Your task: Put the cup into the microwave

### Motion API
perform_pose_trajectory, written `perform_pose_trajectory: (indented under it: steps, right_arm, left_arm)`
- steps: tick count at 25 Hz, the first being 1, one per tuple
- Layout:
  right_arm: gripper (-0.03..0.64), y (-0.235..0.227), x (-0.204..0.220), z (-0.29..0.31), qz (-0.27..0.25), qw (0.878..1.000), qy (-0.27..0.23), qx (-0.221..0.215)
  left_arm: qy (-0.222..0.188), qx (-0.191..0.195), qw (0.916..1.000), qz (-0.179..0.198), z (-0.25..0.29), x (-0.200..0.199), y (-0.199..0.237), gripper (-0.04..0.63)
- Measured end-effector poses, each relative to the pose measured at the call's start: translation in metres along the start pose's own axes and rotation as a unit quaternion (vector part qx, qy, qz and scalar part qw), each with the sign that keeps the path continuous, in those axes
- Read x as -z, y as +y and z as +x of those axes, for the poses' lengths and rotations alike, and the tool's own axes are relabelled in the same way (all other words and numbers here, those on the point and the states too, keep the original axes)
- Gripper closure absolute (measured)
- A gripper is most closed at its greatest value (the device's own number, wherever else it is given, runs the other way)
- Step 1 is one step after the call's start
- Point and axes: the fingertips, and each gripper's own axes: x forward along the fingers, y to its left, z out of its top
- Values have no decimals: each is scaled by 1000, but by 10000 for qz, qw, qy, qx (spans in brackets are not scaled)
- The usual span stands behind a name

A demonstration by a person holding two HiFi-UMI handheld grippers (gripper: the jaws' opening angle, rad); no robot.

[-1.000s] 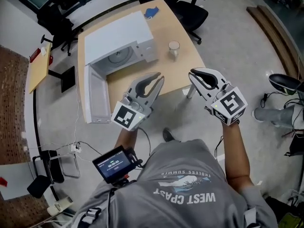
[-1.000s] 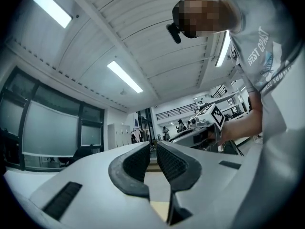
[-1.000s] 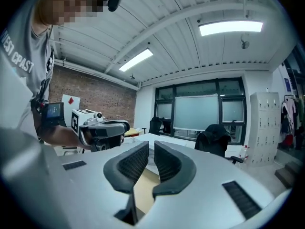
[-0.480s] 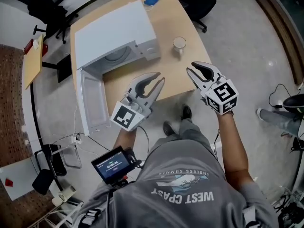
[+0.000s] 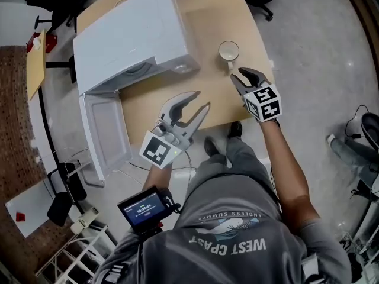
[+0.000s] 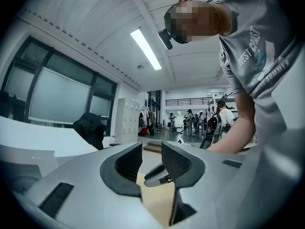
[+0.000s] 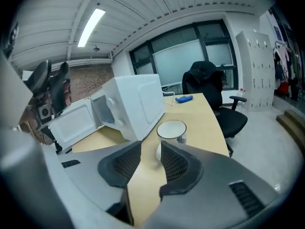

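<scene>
A white cup (image 5: 228, 52) stands upright on the wooden table (image 5: 213, 16), to the right of the white microwave (image 5: 130, 37). The microwave's door (image 5: 105, 136) hangs wide open off the table's left front. My right gripper (image 5: 243, 76) sits just short of the cup, pointing at it. Its jaws are opening and nothing is between them. In the right gripper view the cup (image 7: 171, 130) shows just beyond that gripper's (image 7: 150, 152) tips. My left gripper (image 5: 200, 99) hovers open over the table's front, empty; its own view shows the gripper (image 6: 151, 157) with a narrow gap.
A blue object (image 7: 184, 98) lies at the table's far end. A black office chair (image 7: 209, 94) stands behind the table's far right corner. Another desk (image 5: 35, 64) and chairs sit to the left. People stand far off in the left gripper view.
Both grippers have come down and forward to the table. The right one went from shut to open and closed in on the cup. The head view has moved nearer the table.
</scene>
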Motion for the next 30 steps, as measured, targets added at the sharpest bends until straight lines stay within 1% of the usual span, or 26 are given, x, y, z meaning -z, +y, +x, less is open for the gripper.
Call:
perform_pose_trajectory:
  steps: [2, 6, 11, 15, 17, 20, 21, 23, 26, 30]
  right_arm:
    - [477, -9, 16, 22, 102, 9998, 150, -60]
    - [472, -15, 30, 49, 63, 9994, 322, -74]
    - [472, -24, 40, 71, 18, 9991, 409, -67]
    - [476, -29, 44, 78, -3, 9992, 387, -46]
    - [487, -25, 44, 79, -61, 9994, 332, -112]
    - [535, -22, 41, 77, -389, 9988, 275, -142]
    - [537, -20, 42, 78, -466, 9984, 260, -161]
    - [540, -13, 44, 81, -459, 9985, 195, -236]
    - [548, -11, 43, 84, -421, 9988, 95, -246]
    - [551, -13, 44, 82, -372, 9988, 85, -299]
  left_arm:
    - [105, -98, 9998, -124, 8, 15, 9, 477]
    - [252, -218, 9992, -222, 17, 32, 23, 477]
    - [380, -260, 9985, -308, 37, 53, 37, 476]
    - [467, -234, 9980, -357, 50, 65, 42, 477]
    - [504, -214, 9980, -304, 52, 69, 43, 477]
    - [633, -100, 9978, -159, 59, 78, 43, 477]
    - [713, -105, 9972, -193, 59, 82, 43, 477]
    - [805, -170, 9961, -320, 55, 89, 43, 477]
    - [614, -205, 9972, -384, 54, 88, 46, 477]
    - [399, -263, 9981, -398, 53, 84, 49, 477]
